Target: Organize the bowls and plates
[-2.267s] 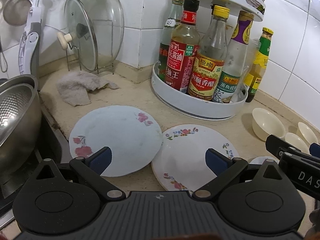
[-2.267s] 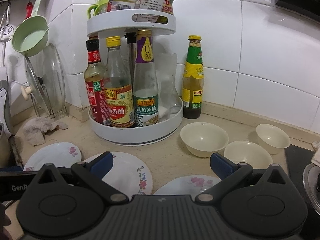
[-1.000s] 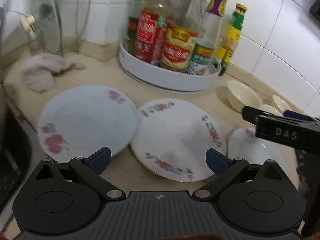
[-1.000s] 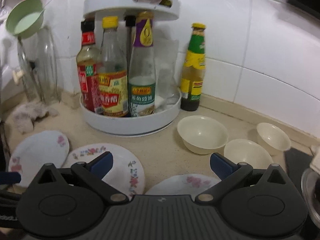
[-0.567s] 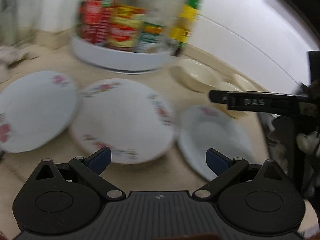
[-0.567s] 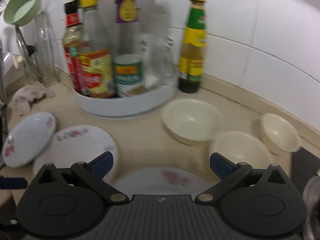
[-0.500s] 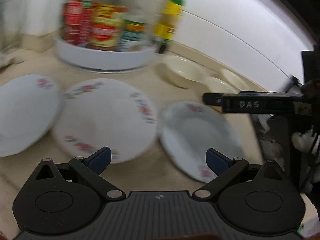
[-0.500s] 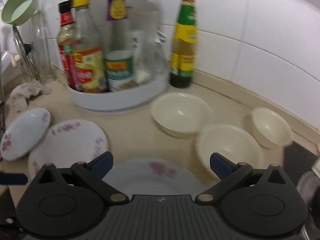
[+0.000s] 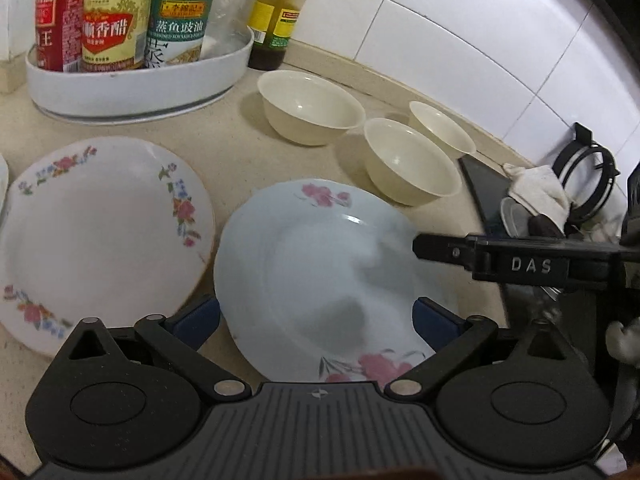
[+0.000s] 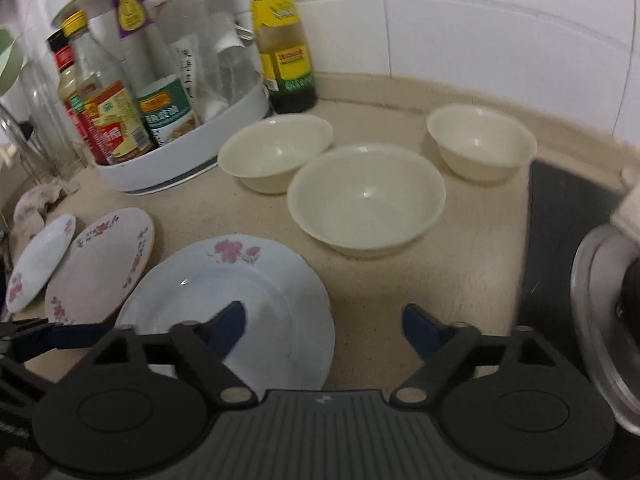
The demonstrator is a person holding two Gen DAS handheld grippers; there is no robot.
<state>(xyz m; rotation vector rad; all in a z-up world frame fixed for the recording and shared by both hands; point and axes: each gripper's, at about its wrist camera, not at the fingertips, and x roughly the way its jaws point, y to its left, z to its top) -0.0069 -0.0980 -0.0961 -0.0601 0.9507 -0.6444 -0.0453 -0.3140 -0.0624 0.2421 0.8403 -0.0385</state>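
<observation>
A pale blue plate (image 9: 320,264) with pink flowers lies on the beige counter, its near part between the fingertips of my open left gripper (image 9: 316,322), which does not press on it. A white floral-rimmed plate (image 9: 100,232) lies to its left. Three cream bowls (image 9: 308,106) (image 9: 408,164) (image 9: 440,128) stand behind. My right gripper (image 10: 324,328) hovers over the blue plate's (image 10: 240,280) right edge. Its jaws are closing, with that edge between them but not gripped. The middle bowl (image 10: 366,192) is straight ahead of it. One of the right gripper's fingers (image 9: 448,250) reaches in over the blue plate's right rim.
A white turntable rack (image 9: 140,76) of sauce bottles stands at the back left, with a green-labelled bottle (image 10: 284,48) beside it. A black stove top (image 10: 560,220) and a metal pan (image 10: 600,312) sit on the right. A third plate (image 10: 40,260) and a rag (image 10: 36,200) lie far left.
Both views have swung right and dipped, so the blue plate and bowls now sit closer and more central. The right gripper's fingers stand closer together than before.
</observation>
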